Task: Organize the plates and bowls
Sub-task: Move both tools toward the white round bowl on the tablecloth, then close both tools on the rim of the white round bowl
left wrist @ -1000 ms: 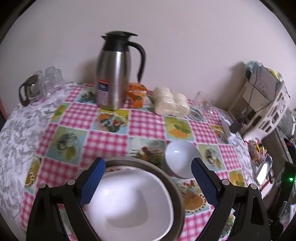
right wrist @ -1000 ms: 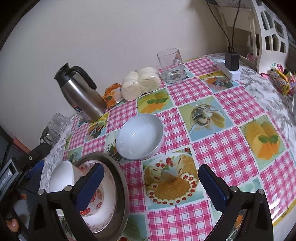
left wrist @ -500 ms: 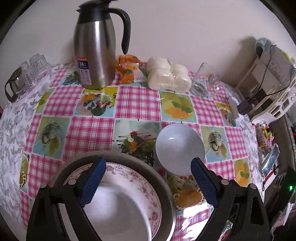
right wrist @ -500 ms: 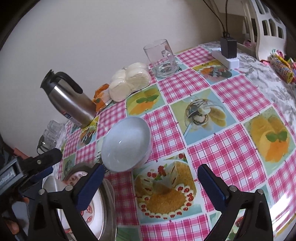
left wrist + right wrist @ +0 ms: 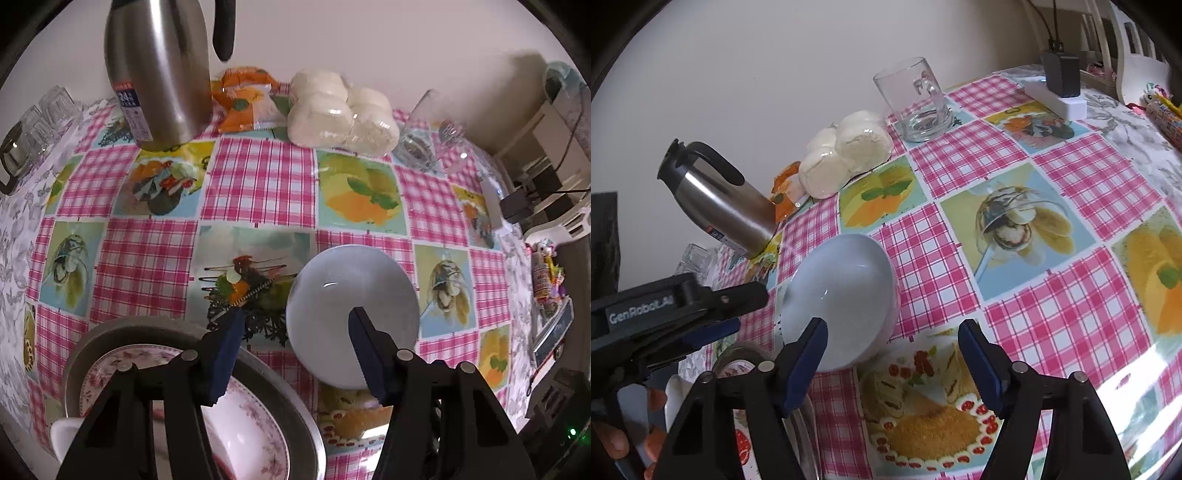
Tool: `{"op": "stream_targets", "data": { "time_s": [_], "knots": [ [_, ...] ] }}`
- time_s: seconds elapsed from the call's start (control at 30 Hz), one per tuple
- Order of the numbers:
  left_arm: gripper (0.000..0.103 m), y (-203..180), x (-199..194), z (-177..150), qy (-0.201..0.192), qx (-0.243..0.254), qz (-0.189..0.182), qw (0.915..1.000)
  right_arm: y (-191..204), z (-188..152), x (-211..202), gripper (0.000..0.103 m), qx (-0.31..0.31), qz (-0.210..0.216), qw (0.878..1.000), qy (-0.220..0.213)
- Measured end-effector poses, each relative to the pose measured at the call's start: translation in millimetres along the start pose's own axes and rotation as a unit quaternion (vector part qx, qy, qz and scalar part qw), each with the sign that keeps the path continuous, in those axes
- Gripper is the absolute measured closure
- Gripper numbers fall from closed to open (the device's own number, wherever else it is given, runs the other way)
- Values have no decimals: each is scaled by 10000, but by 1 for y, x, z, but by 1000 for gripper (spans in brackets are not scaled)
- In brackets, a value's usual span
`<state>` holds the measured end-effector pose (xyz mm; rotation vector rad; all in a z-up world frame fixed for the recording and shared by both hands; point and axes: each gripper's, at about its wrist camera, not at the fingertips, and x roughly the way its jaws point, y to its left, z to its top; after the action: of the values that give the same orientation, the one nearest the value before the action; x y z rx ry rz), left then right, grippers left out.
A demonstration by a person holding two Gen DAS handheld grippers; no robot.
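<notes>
Sitting on the table just beside the metal tray (image 5: 110,332) of plates, the pale bowl (image 5: 352,314) is lying right ahead of both grippers. You're bringing the left hand-held gripper (image 5: 295,328) nearest, jaws closing, astride its near-left rim, not pinching. Your right hand-held gripper (image 5: 892,343) is narrowing too, empty, straddling the opposite edge.

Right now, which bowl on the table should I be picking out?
On the pink checked tablecloth, in front of the steel thermos jug, sits a plain pale grey-white round bowl. Unlike the flower-rimmed plate in the metal basin beside it, it stands alone, undecorated.
</notes>
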<state>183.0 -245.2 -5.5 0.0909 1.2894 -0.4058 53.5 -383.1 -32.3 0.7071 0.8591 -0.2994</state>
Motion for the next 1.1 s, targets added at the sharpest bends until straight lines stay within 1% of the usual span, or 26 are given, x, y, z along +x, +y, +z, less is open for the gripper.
{"op": "stream_targets", "data": {
  "time_s": [0.07,0.1,0.13,0.2,0.3,0.4,0.5,0.6,0.67,0.73,0.8,0.87,0.9,0.93,1.0,1.1],
  "knots": [
    [51,-1,9,2,72,-2,112,9999,1,1,5,29,-17,22,10000,26],
    [53,-2,14,3,130,-34,138,9998,1,1,8,33,-15,32,10000,40],
    [53,-2,18,4,174,-57,136,9997,0,1,10,35,-5,38,10000,64],
    [54,-3,26,6,246,-79,167,9995,-2,1,17,36,34,36,9999,121],
    [55,-6,36,8,309,-23,268,9992,-4,0,24,39,54,54,9998,191],
    [56,-10,44,10,387,14,337,9987,-5,0,29,39,72,65,9997,215],
    [60,-13,52,10,443,24,353,9984,-6,1,34,40,96,77,9996,250],
    [62,-14,59,8,507,40,335,9981,-6,0,38,43,98,117,9995,285],
    [65,-15,63,7,555,40,362,9978,-5,-1,40,47,106,140,9994,313],
    [67,-17,67,6,618,22,297,9976,-5,-3,42,52,131,209,9991,335],
    [69,-20,68,6,594,95,370,9975,-3,-3,43,57,114,261,9990,334],
    [74,-21,69,7,564,157,442,9973,-1,-4,44,62,97,336,9988,328],
    [77,-20,68,7,547,128,442,9974,0,-4,44,67,101,386,9987,326],
    [79,-19,67,7,541,107,432,9975,0,-5,44,69,108,436,9985,326],
    [82,-18,66,7,538,118,431,9976,1,-5,44,70,86,407,9986,316],
    [82,-18,63,6,514,108,365,9980,-1,-5,44,70,125,448,9985,296]
  ]
}}
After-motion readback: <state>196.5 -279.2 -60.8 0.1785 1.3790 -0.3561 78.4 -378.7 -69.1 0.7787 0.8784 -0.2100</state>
